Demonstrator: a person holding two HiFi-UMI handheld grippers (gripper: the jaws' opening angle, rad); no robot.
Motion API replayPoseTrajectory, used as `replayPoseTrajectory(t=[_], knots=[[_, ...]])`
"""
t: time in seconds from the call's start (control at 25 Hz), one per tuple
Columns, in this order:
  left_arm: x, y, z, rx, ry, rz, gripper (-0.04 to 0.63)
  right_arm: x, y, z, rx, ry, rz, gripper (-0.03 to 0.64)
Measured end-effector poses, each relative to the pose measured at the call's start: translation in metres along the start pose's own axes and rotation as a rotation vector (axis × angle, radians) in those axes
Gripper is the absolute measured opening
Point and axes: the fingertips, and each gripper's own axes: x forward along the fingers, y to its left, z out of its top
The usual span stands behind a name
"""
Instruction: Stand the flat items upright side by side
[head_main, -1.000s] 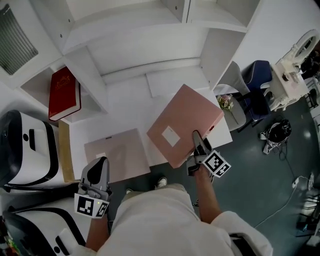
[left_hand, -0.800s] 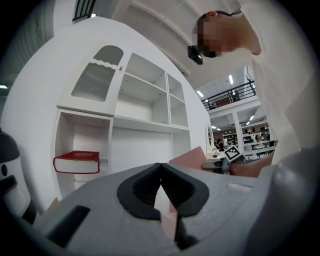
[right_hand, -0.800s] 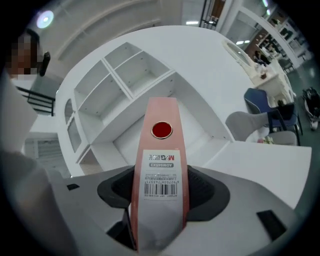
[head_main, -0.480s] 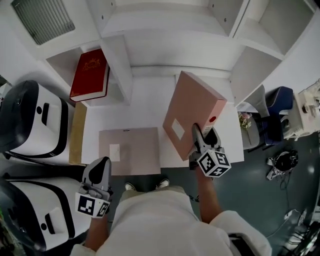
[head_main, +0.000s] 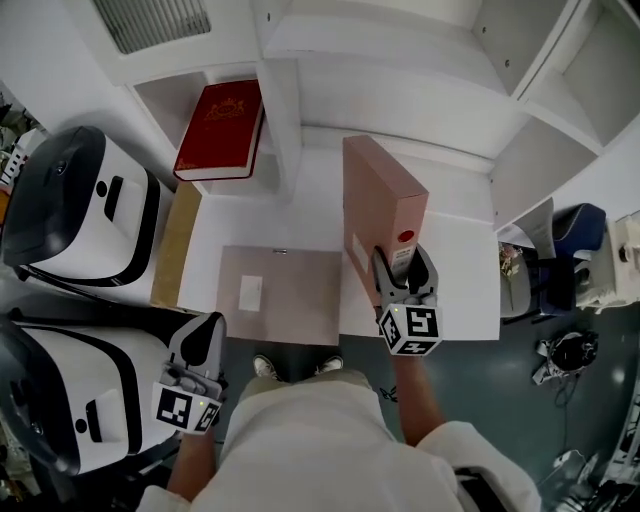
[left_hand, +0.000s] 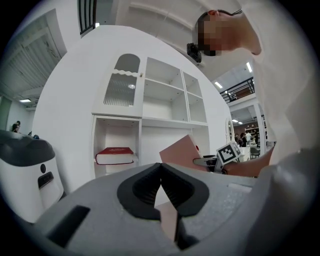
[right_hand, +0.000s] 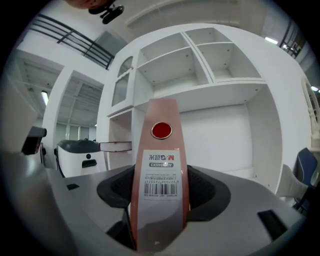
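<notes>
My right gripper (head_main: 403, 282) is shut on the spine of a pink box file (head_main: 383, 202), which it holds upright on edge over the white desk (head_main: 455, 262). In the right gripper view the file's spine (right_hand: 162, 150), with a red dot and a barcode label, fills the gap between the jaws of the right gripper (right_hand: 161, 189). A second pink file (head_main: 278, 295) lies flat on the desk to the left. My left gripper (head_main: 203, 330) hovers off the desk's front left corner. In its own view the left gripper (left_hand: 160, 167) is shut and holds nothing.
A red book (head_main: 220, 130) lies flat in the left shelf compartment, also seen as the red book (left_hand: 115, 155). White shelving rises behind the desk. Two white and black machines (head_main: 70, 210) stand at the left. A tan board (head_main: 176, 245) lines the desk's left edge.
The right gripper has rolled the pink file from a slanted lie to standing on edge and carried it left toward the flat file. The left gripper has barely shifted in the view.
</notes>
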Motion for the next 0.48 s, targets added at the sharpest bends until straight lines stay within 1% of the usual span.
replayPoseTrajectory(t=[0.12, 0.32, 0.48], knots=[[-0.008, 0.007, -0.002, -0.008, 0.007, 0.012, 0.015, 0.005, 0.021, 0.0, -0.076, 0.013, 0.015, 0.29], [-0.019, 0.014, -0.007, -0.016, 0.016, 0.004, 0.015, 0.016, 0.046, -0.004, -0.158, 0.022, 0.048, 0.291], [-0.026, 0.022, -0.006, -0.022, 0.009, 0.002, 0.015, 0.014, 0.06, -0.021, -0.187, 0.098, 0.059, 0.295]])
